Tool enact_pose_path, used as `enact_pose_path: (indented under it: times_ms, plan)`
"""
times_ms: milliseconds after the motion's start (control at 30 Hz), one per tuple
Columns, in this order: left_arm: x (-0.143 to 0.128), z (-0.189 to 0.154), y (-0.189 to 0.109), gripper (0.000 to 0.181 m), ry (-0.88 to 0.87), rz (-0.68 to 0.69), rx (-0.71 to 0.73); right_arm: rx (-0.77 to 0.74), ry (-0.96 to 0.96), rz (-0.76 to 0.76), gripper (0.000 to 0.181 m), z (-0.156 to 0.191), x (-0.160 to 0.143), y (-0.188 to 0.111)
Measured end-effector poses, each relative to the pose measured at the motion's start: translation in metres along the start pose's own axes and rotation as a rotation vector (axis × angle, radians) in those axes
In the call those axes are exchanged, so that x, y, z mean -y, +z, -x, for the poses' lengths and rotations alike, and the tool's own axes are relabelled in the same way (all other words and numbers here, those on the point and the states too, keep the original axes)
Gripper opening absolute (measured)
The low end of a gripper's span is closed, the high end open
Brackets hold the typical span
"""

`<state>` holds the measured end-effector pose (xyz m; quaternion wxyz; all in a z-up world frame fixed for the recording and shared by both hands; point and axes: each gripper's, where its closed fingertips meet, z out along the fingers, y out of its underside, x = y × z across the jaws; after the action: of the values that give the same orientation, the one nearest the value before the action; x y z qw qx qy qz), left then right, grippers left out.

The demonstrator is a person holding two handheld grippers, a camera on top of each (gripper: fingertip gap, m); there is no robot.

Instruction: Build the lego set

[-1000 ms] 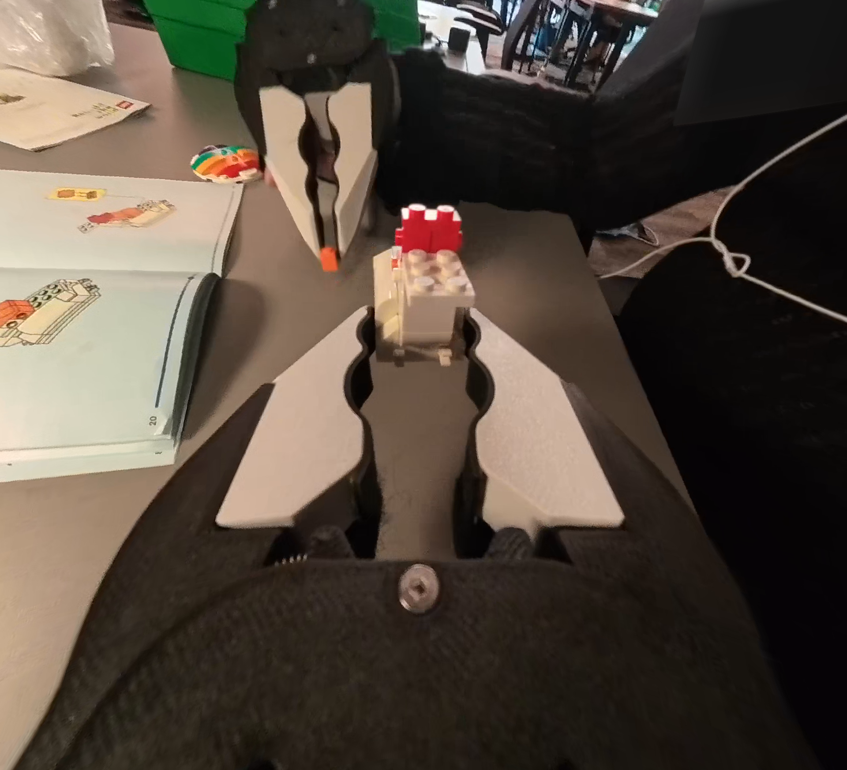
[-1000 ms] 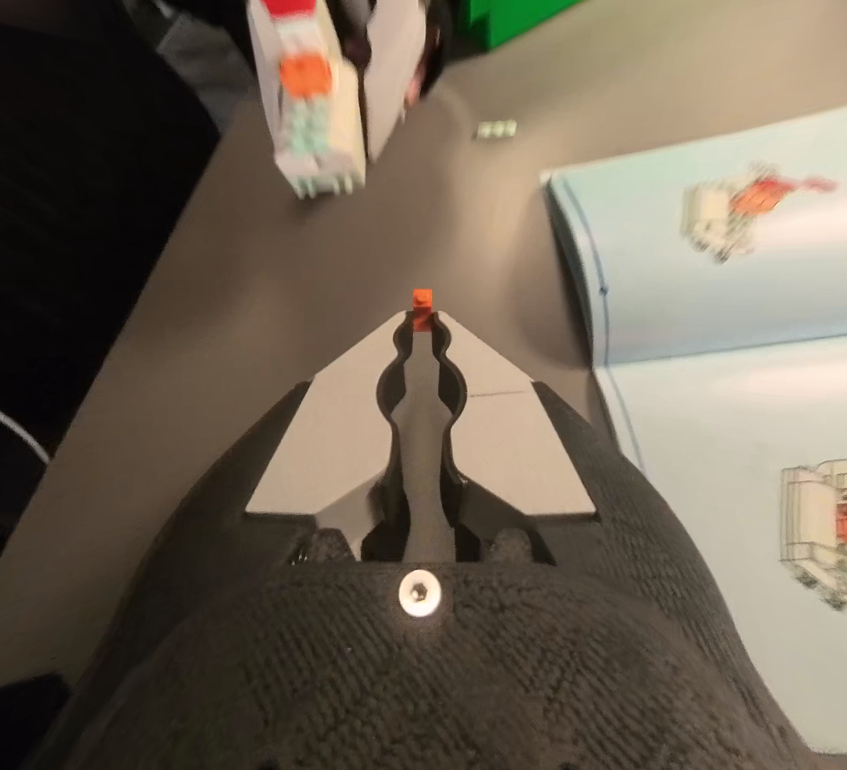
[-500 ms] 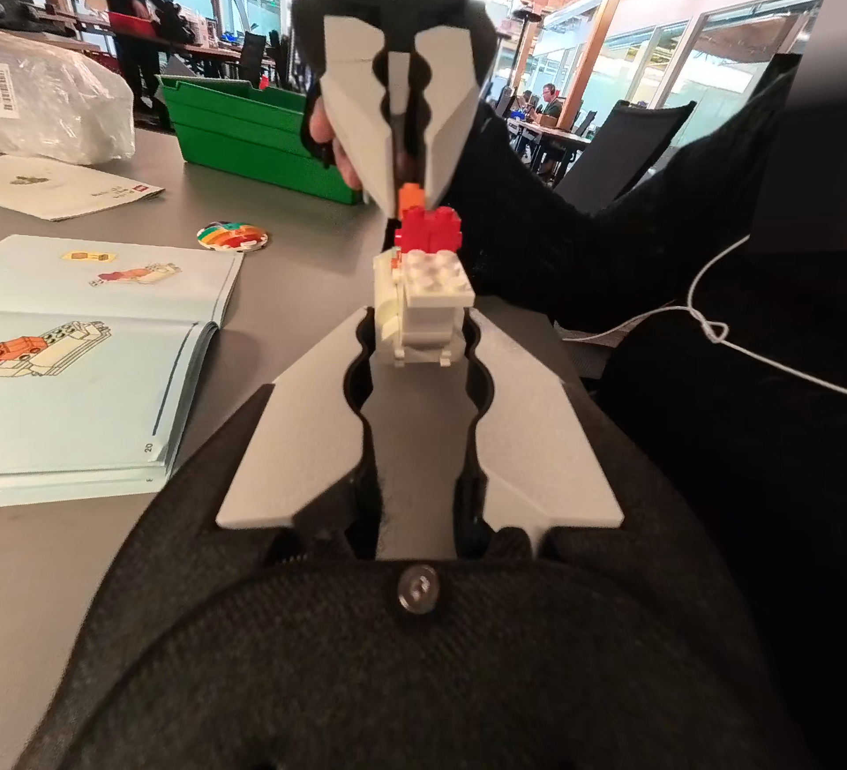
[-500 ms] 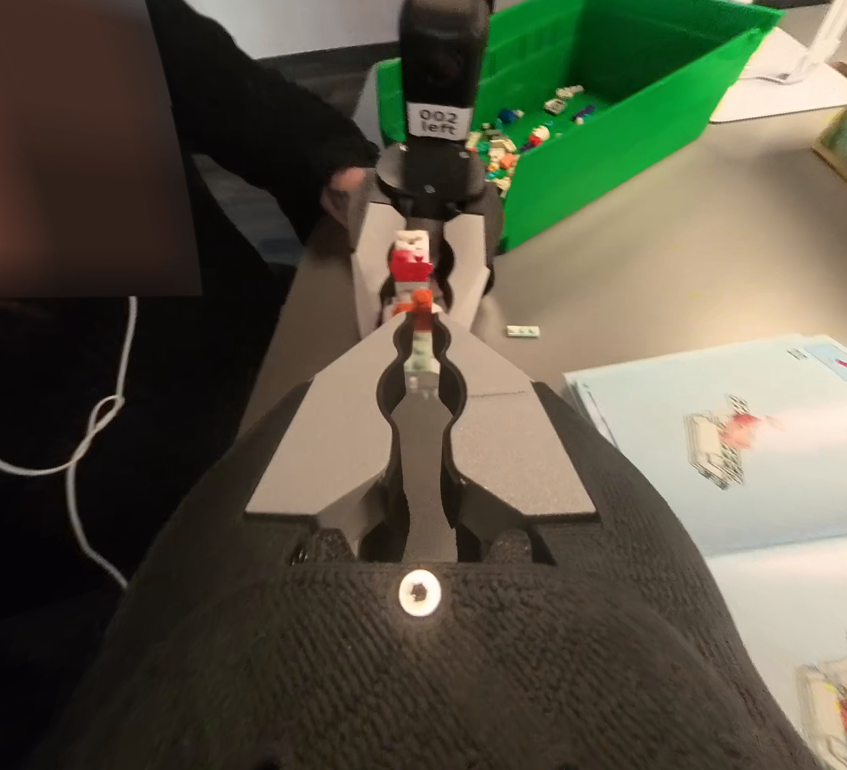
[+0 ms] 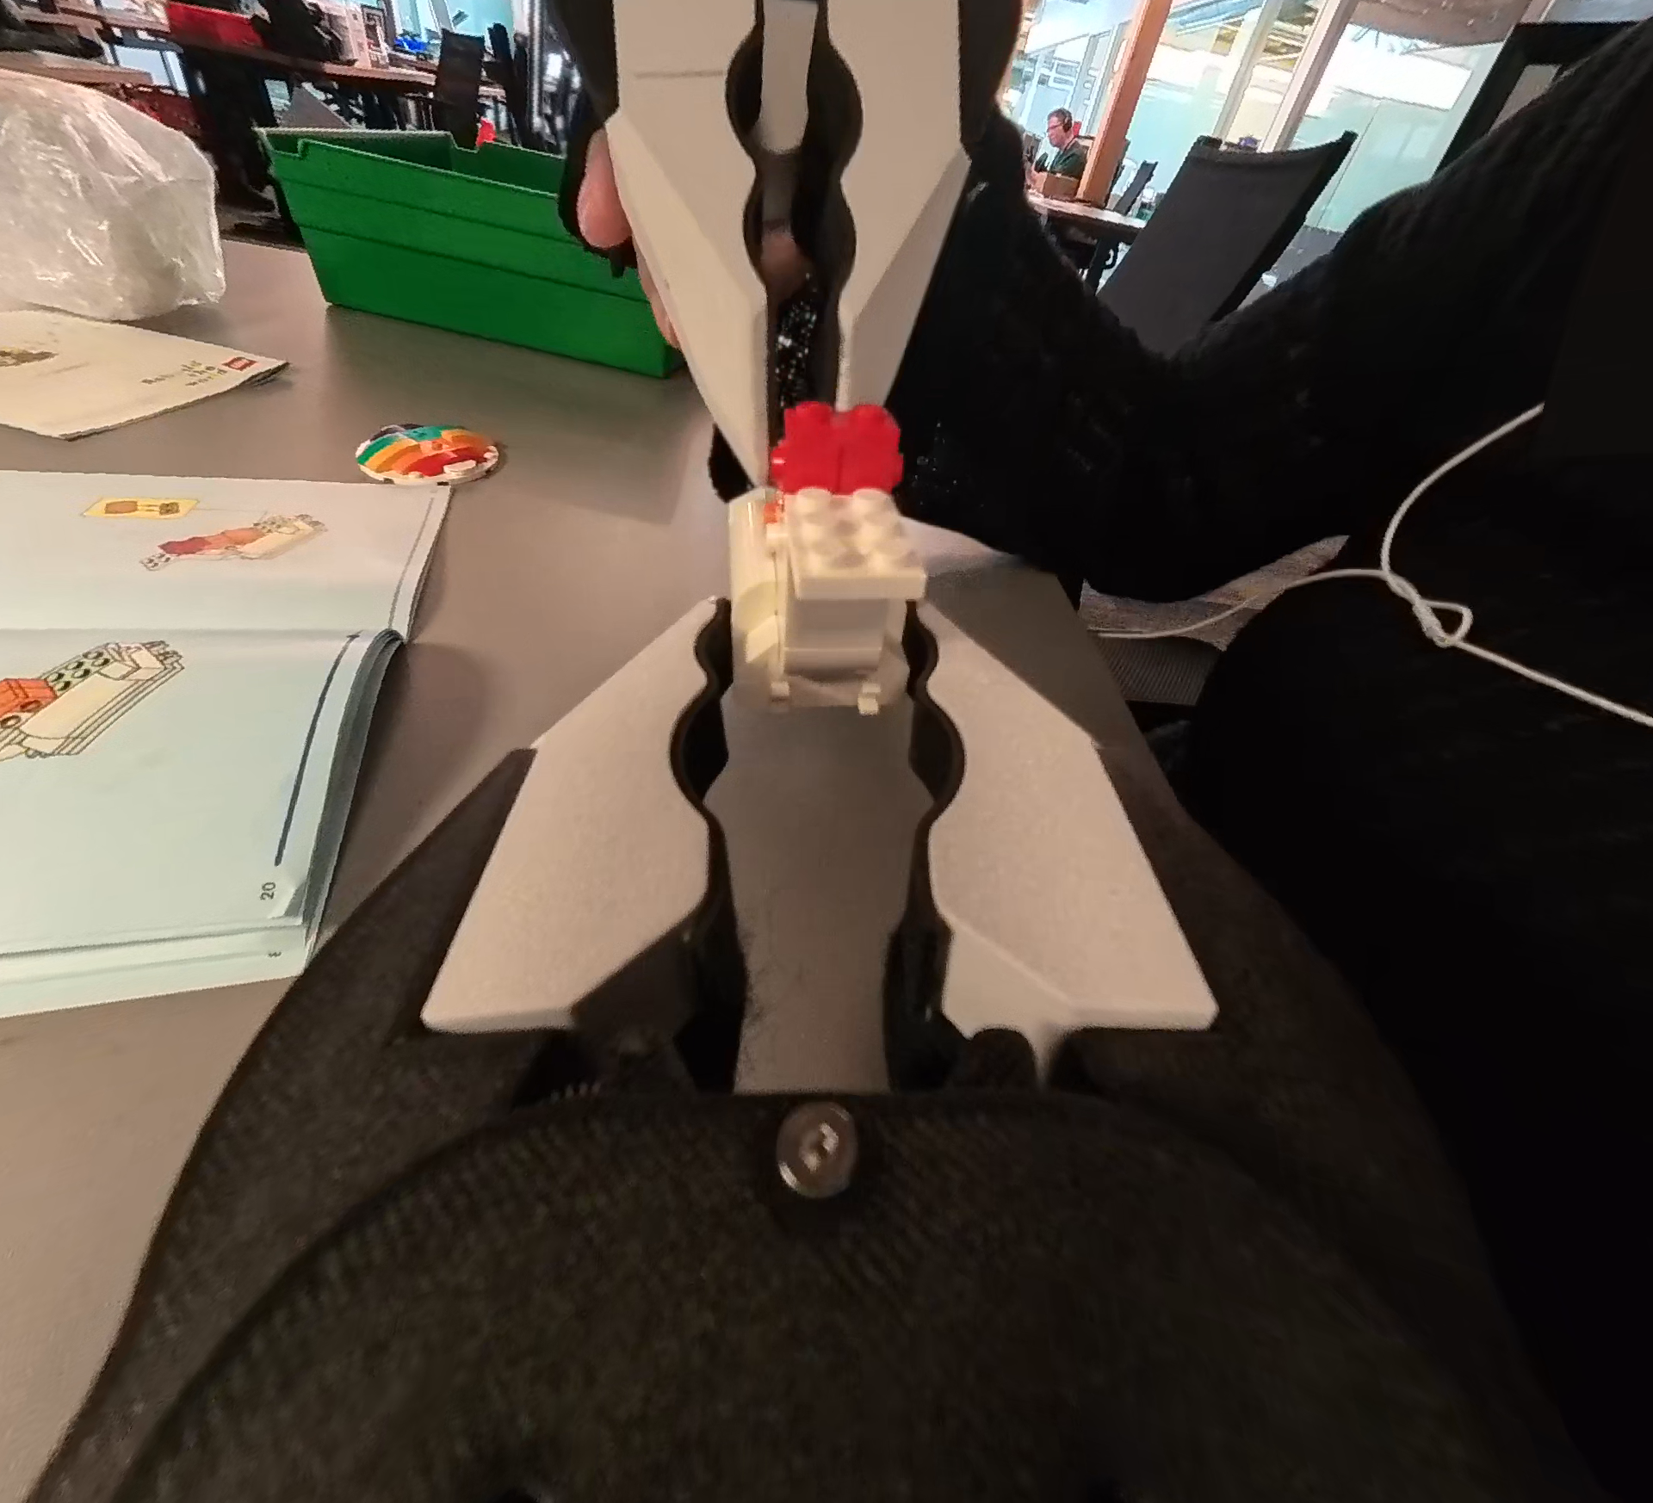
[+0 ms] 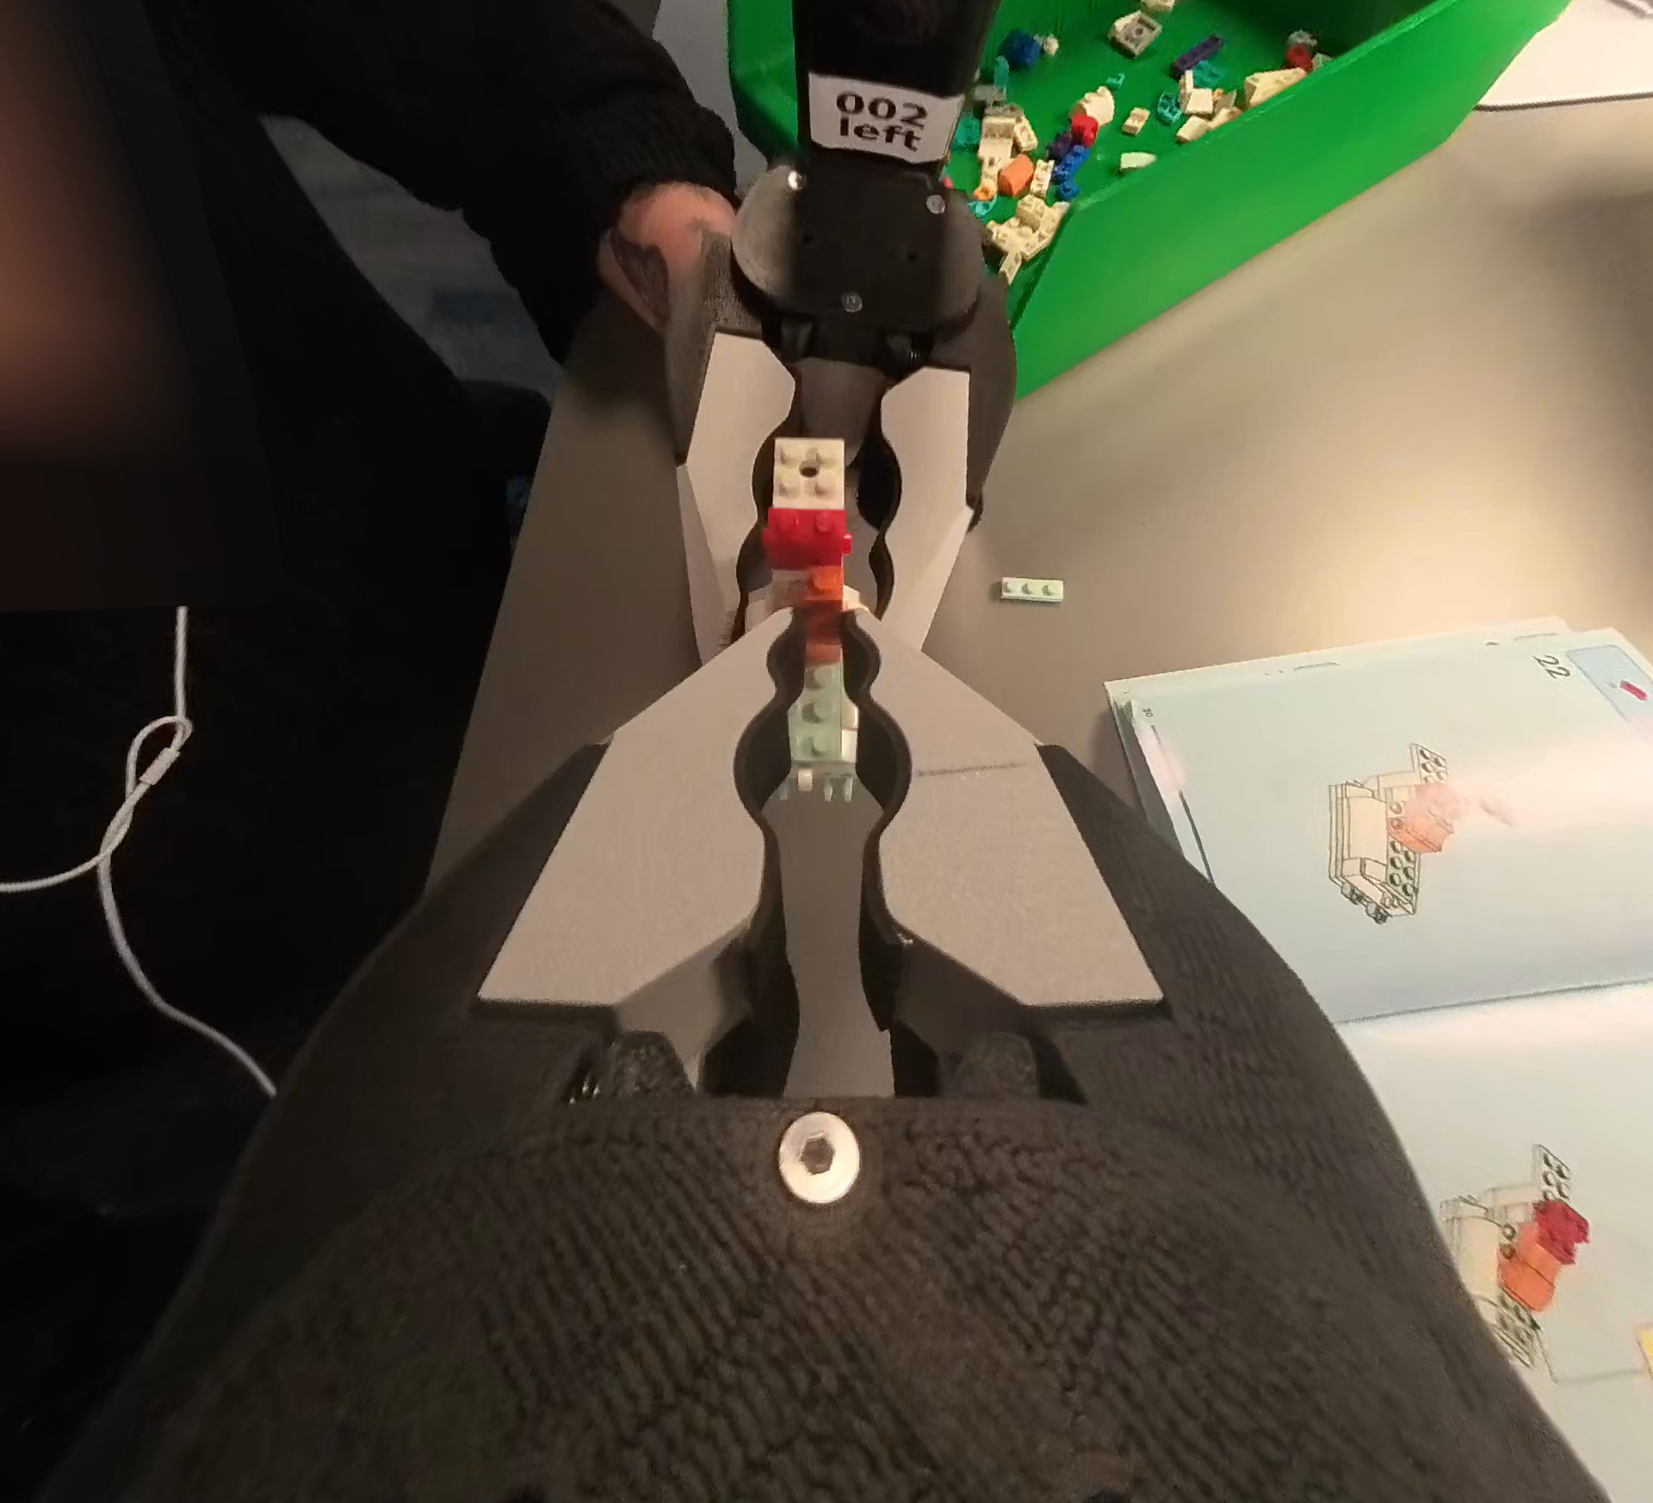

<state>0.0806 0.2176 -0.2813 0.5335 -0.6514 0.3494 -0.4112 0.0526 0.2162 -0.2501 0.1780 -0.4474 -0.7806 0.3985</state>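
Note:
My left gripper [image 5: 814, 619] is shut on a small white lego build [image 5: 832, 601] and holds it above the grey table. The build has a red piece [image 5: 836, 449] at its far end. My right gripper [image 5: 796, 405] points down at that end, its tips right behind the red piece. In the right wrist view my right gripper [image 6: 821, 621] is shut on a small orange brick [image 6: 823, 588], which touches the build just below the red piece [image 6: 805, 534]. The build's light green underside [image 6: 818, 718] shows between my right fingers. The left gripper [image 6: 818, 557] faces me there.
A green bin [image 6: 1118, 279] of loose bricks stands behind the left gripper; it also shows in the left wrist view [image 5: 465, 253]. An open instruction booklet [image 5: 179, 745] lies to the left. A round rainbow piece [image 5: 425, 451], a small green plate [image 6: 1031, 589] and a plastic bag [image 5: 89, 208] lie on the table. Less than 4 cm separates the two grippers' tips.
My right gripper has brought the orange brick from beside the build onto its end under the red piece. My left gripper has tilted the build up off the table.

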Motion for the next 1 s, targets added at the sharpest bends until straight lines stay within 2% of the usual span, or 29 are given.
enact_pose_path:
  times_ms: [467,700,867,1000]
  plan:
    - [-0.001,-0.001,0.000,0.037,0.014,0.003,-0.004,0.003,-0.003,0.039,0.010,0.003,0.001,0.002]
    - [0.000,-0.001,0.000,0.037,0.014,0.001,-0.004,-0.076,-0.023,-0.043,0.022,-0.004,0.008,-0.010]
    - [0.003,0.003,-0.002,0.037,-0.016,-0.022,0.003,-0.245,-0.191,-0.085,0.048,-0.004,0.005,-0.020]
    - [0.005,0.009,-0.004,0.036,-0.063,-0.043,0.019,-0.553,-0.493,-0.011,0.084,-0.013,-0.003,-0.019]
